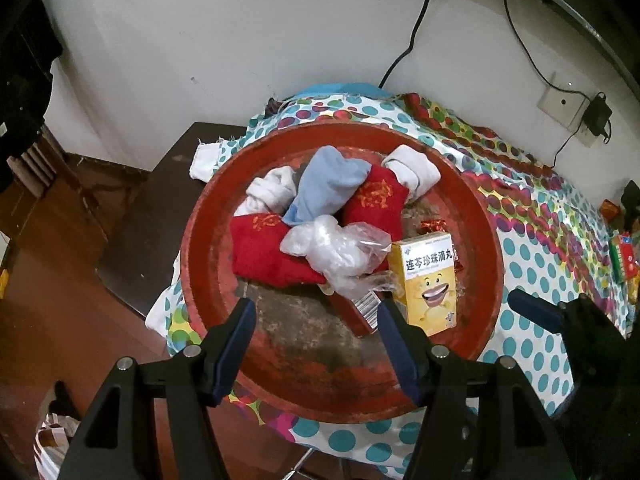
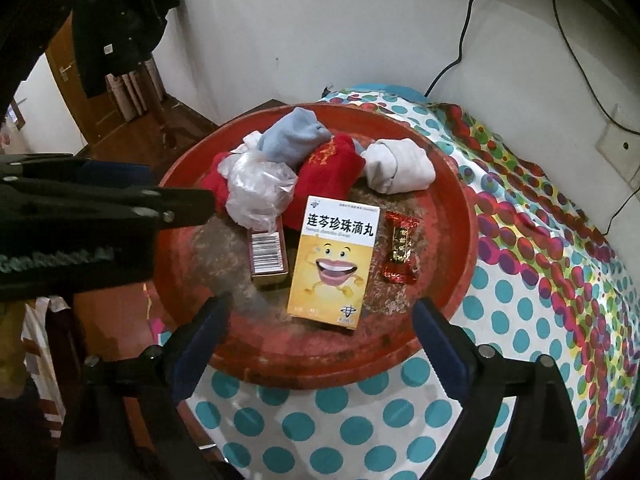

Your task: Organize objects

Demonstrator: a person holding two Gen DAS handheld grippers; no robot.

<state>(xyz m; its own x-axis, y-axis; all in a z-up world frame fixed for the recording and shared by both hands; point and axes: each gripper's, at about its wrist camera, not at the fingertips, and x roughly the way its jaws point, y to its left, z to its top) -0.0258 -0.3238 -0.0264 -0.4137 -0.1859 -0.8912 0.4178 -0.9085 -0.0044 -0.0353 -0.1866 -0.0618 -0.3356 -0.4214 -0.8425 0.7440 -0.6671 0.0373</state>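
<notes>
Left wrist view: my left tool [image 1: 316,344] hangs over the near rim of the round red tray [image 1: 200,248], wide open with nothing between the blue pads. The yellow medicine box [image 1: 430,282] stands at about four o'clock on the tray, just past my right-hand pad. A crumpled clear plastic bag [image 1: 340,252] lies at centre, resting on the red embroidered cloths [image 1: 272,252]. A blue sock [image 1: 328,188] and rolled white socks [image 1: 414,172] sit at twelve to one o'clock. My right tool [image 1: 532,312] shows at three o'clock, off the tray.

Right wrist view: my right tool [image 2: 320,328] is spread wide and empty, and the box [image 2: 334,264] lies flat just beyond its fingertips, released. I judge the placing done. To finish well I would pull straight back so neither pad nudges the box against the small barcoded carton [image 2: 269,256] at nine o'clock or the red wrapped sweet [image 2: 400,250] at three.

The box reads 连芩珍珠滴丸 above a cartoon smiling face; the smaller print is illegible. My left tool [image 2: 168,208] bears a blurred "GenRobot" mark.
</notes>
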